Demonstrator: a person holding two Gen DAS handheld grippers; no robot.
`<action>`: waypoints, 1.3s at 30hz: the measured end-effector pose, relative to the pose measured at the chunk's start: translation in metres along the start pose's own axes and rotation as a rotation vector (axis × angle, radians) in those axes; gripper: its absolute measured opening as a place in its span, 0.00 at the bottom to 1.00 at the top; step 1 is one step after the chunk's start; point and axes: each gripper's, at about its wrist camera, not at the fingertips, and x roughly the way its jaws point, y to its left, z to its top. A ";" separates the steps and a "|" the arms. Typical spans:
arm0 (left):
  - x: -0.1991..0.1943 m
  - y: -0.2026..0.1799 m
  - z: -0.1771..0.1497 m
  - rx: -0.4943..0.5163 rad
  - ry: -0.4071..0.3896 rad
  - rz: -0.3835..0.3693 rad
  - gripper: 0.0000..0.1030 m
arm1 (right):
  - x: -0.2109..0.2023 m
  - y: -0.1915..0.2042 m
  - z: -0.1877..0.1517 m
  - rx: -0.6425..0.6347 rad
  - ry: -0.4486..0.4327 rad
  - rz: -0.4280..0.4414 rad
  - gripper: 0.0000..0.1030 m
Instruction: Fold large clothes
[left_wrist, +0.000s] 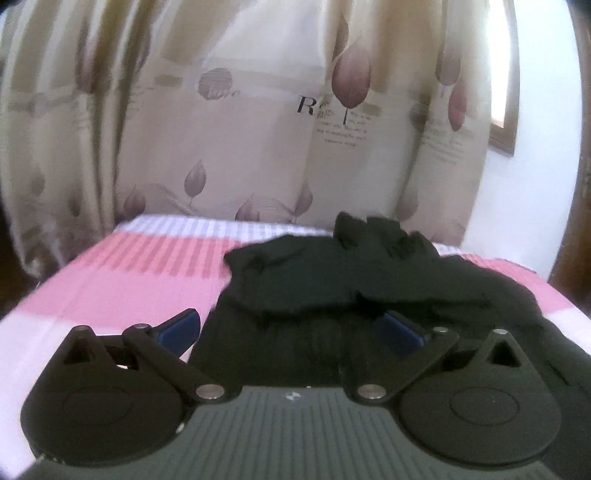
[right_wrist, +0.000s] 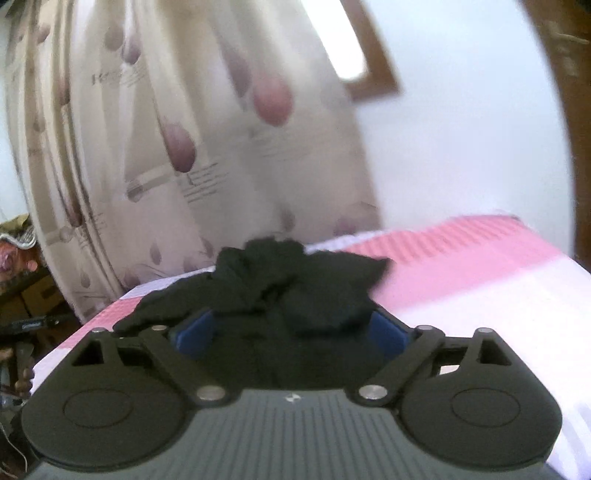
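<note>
A black garment (left_wrist: 332, 273) lies crumpled on a pink and white striped bed sheet (left_wrist: 140, 273). My left gripper (left_wrist: 291, 328) is open, its blue pads (left_wrist: 181, 328) wide apart, low over the near edge of the garment. In the right wrist view the same black garment (right_wrist: 295, 284) lies bunched on the sheet (right_wrist: 461, 269). My right gripper (right_wrist: 291, 332) is open, its blue pads (right_wrist: 195, 332) on either side of the garment's near folds. Whether the pads touch the cloth is unclear.
A beige curtain with purple leaf prints (left_wrist: 258, 129) hangs behind the bed. A white wall and a wooden window frame (left_wrist: 506, 133) are at the right. Clutter and boxes (right_wrist: 22, 295) stand left of the bed. A brown wooden door edge (right_wrist: 569, 110) is at far right.
</note>
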 end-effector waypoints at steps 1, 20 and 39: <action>-0.011 0.001 -0.009 -0.009 0.000 0.007 1.00 | -0.014 -0.002 -0.009 0.010 -0.001 -0.020 0.92; -0.102 0.063 -0.106 -0.231 0.185 -0.056 0.99 | -0.070 -0.016 -0.109 0.241 0.100 -0.051 0.94; -0.084 0.011 -0.112 0.054 0.246 0.033 0.89 | -0.038 -0.010 -0.122 0.267 0.225 -0.030 0.27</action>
